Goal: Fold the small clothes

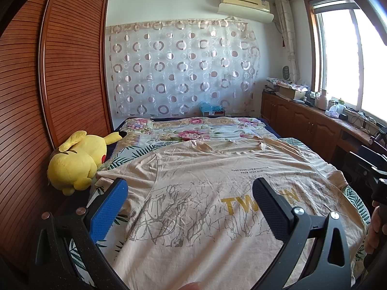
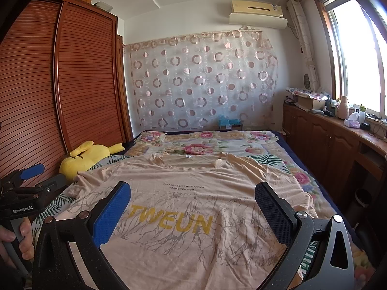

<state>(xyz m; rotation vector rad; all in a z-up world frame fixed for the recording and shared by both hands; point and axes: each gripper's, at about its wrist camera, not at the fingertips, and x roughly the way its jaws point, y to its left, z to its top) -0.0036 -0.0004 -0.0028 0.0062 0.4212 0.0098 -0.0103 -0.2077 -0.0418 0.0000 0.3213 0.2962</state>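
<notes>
Left gripper (image 1: pixel 191 193) spread | right gripper (image 2: pixel 193 195) spread | T-shirt (image 2: pixel 183 193) flat beneath both

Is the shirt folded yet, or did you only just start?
Only just starting. Done: the beige T-shirt lies spread flat on the bed, print up, collar toward the far end. In hand: nothing; the left tongs and right tongs both hover open above it. Left: every fold. The sleeves are still out to the sides and no edge is turned over.
</notes>
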